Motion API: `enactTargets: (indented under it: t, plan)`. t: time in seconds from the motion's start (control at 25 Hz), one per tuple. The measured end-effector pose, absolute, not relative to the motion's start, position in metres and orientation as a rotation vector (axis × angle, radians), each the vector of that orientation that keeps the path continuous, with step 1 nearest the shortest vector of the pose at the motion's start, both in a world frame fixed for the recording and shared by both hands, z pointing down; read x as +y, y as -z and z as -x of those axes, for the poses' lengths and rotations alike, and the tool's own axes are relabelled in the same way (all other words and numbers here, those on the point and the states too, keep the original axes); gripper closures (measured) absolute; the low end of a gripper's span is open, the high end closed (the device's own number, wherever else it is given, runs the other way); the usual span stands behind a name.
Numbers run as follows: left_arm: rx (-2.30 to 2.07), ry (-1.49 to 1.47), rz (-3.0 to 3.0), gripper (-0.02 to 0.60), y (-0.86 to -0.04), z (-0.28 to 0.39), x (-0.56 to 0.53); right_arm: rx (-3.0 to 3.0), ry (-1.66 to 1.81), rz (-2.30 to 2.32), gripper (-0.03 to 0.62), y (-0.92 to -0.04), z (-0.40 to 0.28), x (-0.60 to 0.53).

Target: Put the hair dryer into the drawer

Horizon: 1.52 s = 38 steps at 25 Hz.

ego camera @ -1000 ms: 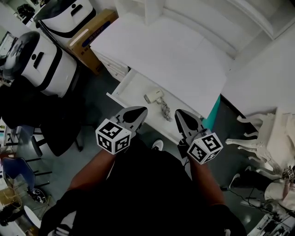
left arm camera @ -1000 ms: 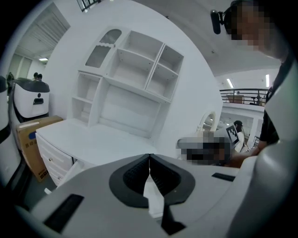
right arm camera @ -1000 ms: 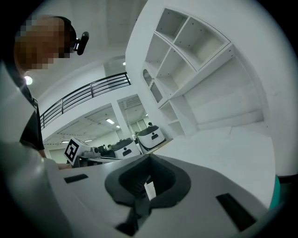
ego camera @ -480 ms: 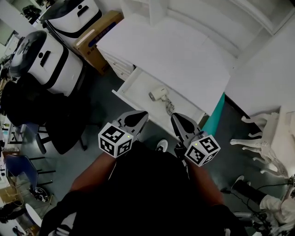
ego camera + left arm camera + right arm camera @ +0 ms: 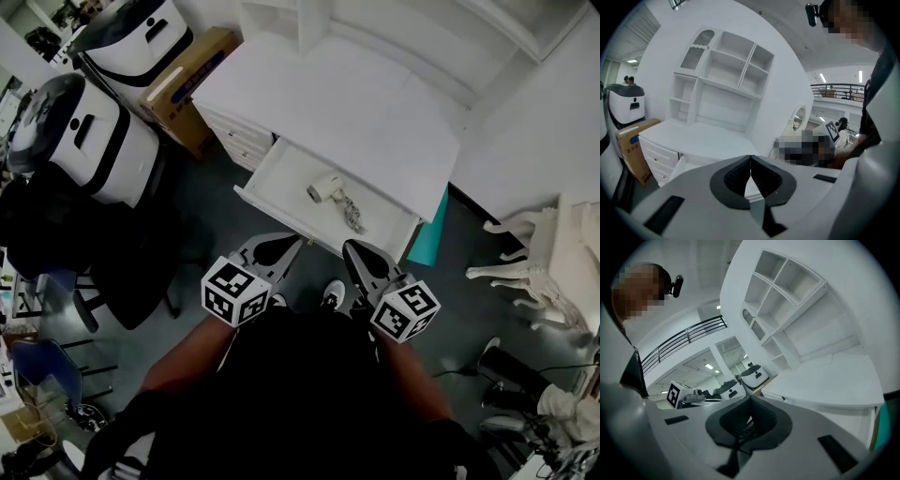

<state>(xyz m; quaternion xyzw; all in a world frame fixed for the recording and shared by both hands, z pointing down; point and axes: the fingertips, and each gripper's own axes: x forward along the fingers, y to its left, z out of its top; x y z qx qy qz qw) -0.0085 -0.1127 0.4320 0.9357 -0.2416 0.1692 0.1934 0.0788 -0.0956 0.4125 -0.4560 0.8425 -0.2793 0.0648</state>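
Note:
The white hair dryer [image 5: 323, 190] lies inside the open white drawer [image 5: 286, 172] of the desk [image 5: 328, 94], its coiled cord [image 5: 352, 216] beside it on the right. My left gripper [image 5: 290, 241] hovers just short of the drawer's front edge, shut with nothing in it. My right gripper [image 5: 349, 247] hangs alongside it, also shut and empty. The left gripper view shows the left gripper [image 5: 750, 158] with jaws closed tip to tip, pointing at the desk [image 5: 698, 137] and its shelf unit. The right gripper view shows the right gripper [image 5: 750, 401] with its jaws closed too.
Two white and black machines [image 5: 94, 141] and a cardboard box [image 5: 187, 80] stand left of the desk. A black chair [image 5: 103, 262] is at my left, a white ornate chair [image 5: 544, 272] at the right. A teal panel [image 5: 434, 225] leans by the desk's right side.
Both grippers have drawn back from the drawer's front edge, staying shut. The drawer with the hair dryer now lies fully ahead of their tips.

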Motion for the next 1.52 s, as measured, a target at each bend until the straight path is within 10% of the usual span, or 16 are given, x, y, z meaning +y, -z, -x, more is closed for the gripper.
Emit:
enactTargets:
  t: [0.72, 1.52]
  plan:
    - [-0.431, -0.520, -2.645, 0.572, -0.455, 0.083, -0.057, 2.439, 0.804, 1.598, 0.568, -0.414, -0.003, -0.028]
    - [-0.552, -0.431, -2.649, 0.571, -0.434, 0.015, -0.021, 2.544, 0.827, 1.546, 0.568, -0.422, -0.068, 0.008]
